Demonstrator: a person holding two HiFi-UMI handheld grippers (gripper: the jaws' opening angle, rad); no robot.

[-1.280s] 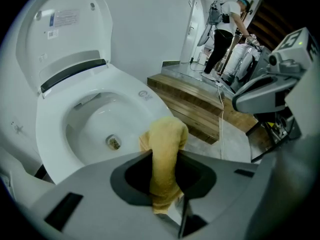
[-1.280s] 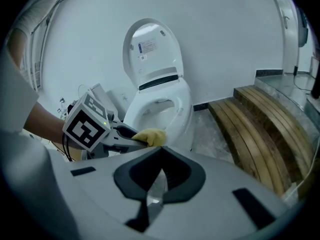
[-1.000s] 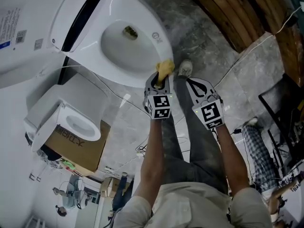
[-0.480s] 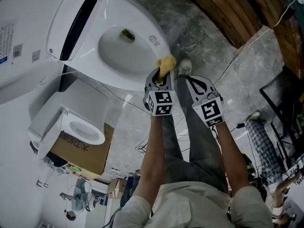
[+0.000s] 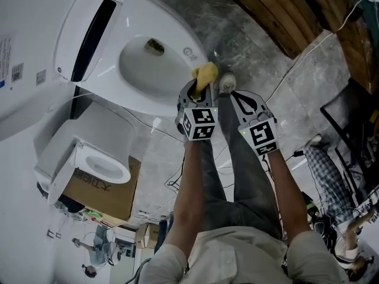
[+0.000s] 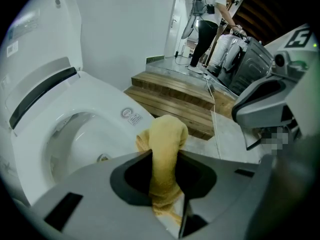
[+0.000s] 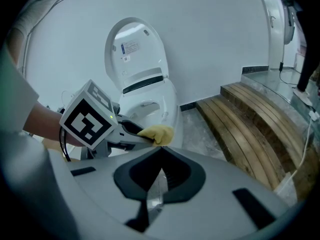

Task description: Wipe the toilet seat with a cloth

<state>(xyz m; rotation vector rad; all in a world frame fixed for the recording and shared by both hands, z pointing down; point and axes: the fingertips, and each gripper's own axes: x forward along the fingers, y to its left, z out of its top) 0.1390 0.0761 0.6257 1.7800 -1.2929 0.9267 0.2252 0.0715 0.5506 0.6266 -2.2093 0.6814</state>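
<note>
So the left gripper is clamping down on the yellow cloth, jaws pinching it in the middle with a bunched-up wad poking out past the tips and a bit trailing back between them. The cloth is hanging right at the front edge of the toilet seat, on the side nearest the person's shoe, but I honestly can't tell if it's pressing on the seat or just hovering over it. The right gripper is sitting just beside the left one, a bit further back from the toilet, with its jaws closed together and nothing between them. The lid is standing up, so the bowl is showing, and there's only a small brownish spot sitting down near the bottom of it. Off to the side a cardboard box is lying on the floor with another white ceramic fixture sitting on or in it, can't tell which. Wooden steps are running behind the toilet, and in the left gripper view a person is standing way back in the room.
</note>
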